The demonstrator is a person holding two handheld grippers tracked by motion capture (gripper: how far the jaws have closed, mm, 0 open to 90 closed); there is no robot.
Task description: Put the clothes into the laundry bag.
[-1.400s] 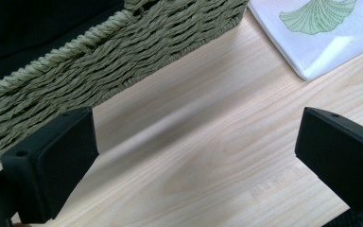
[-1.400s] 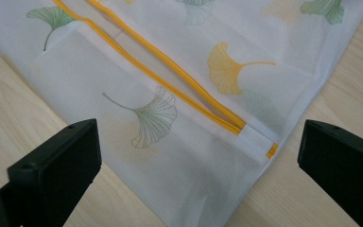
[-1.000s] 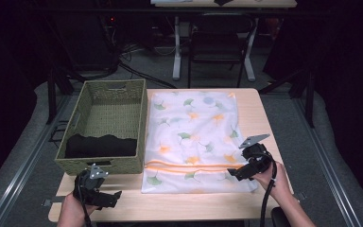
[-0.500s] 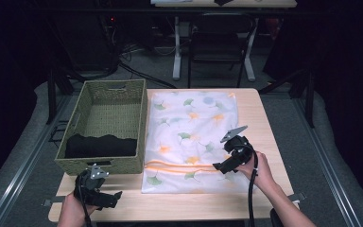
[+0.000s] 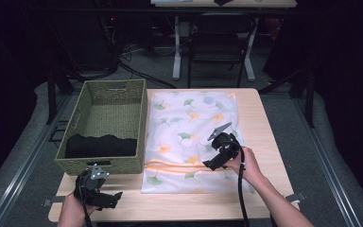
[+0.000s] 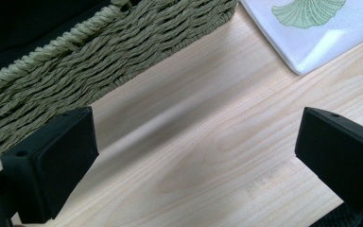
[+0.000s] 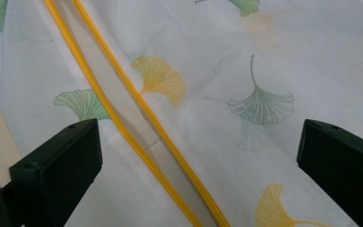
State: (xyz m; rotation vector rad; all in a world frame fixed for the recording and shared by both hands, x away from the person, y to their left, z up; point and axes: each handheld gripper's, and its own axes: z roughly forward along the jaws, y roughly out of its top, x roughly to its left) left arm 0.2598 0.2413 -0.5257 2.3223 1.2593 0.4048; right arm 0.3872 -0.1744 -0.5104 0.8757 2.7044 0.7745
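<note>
Wooden table (image 5: pixel 264 142), bare along the near edge. On its middle, flat, a white leaf-printed cloth (image 5: pixel 189 123) with two orange stripes (image 7: pixel 137 123). Just left of it, a woven basket (image 5: pixel 75 163) with dark fabric (image 5: pixel 101 145) inside. Above the cloth's near right part, right gripper (image 5: pixel 216 163), fingers spread wide, grasping nothing. Over bare table beside the basket, left gripper (image 5: pixel 116 198), fingers likewise released.

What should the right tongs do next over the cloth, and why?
Probably lower and close on the cloth at the orange stripes. The right tongs hang open above it with the stripes between the jaws, nothing gripped. The left tongs sit open over bare table beside the basket.
</note>
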